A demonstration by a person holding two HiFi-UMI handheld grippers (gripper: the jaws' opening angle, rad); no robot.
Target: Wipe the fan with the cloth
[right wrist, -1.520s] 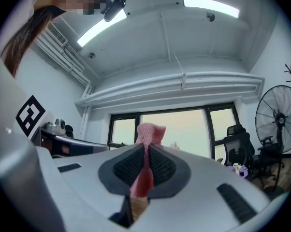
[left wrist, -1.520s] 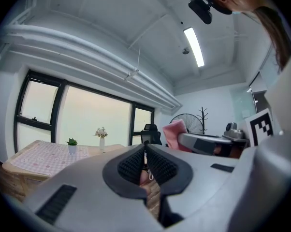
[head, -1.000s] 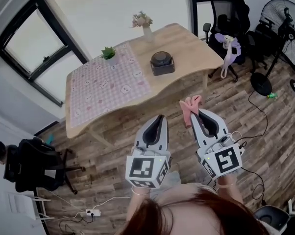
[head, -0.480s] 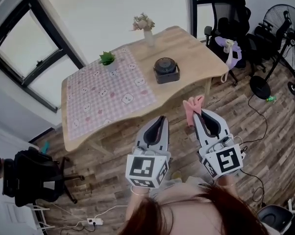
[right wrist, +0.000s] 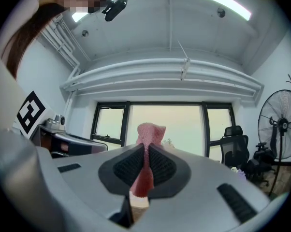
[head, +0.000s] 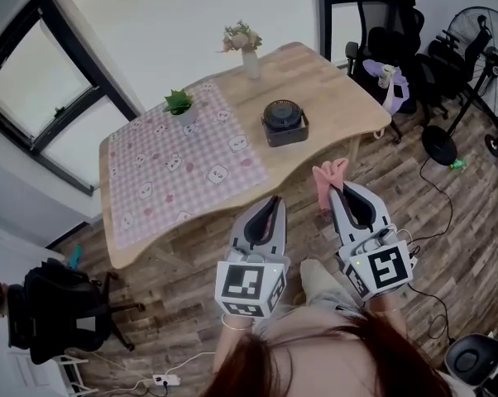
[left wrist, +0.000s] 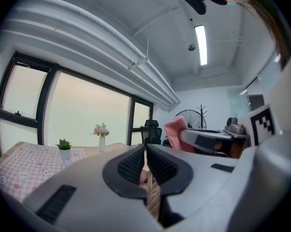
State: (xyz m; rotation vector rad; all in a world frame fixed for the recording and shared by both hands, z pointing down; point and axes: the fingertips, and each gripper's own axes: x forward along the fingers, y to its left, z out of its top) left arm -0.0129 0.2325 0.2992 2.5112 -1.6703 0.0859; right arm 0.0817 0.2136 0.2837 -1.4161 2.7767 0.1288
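One desk fan [head: 284,122] on worktop [head: 332,81]. Near side of it, my two grippers: right gripper [head: 338,192] clamps one pink cloth [head: 327,177]; left gripper [head: 273,200] closed, empty.

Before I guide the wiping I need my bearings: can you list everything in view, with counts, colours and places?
table: one, light wood, centre of the room
tablecloth: one, pink checked, on the table's left half
small fan: one, black, on the table's bare right half
potted plant: one, green, white pot, on the tablecloth's far edge
vase of flowers: one, pale, table's far edge
standing fan: one, black, floor at right edge
office chairs: at least two, black, past the table's right end
power strip: one, white, floor at bottom left
cloth: one, pink, clamped in the right gripper
left gripper: one, grey, shut, empty
right gripper: one, grey, shut on the cloth
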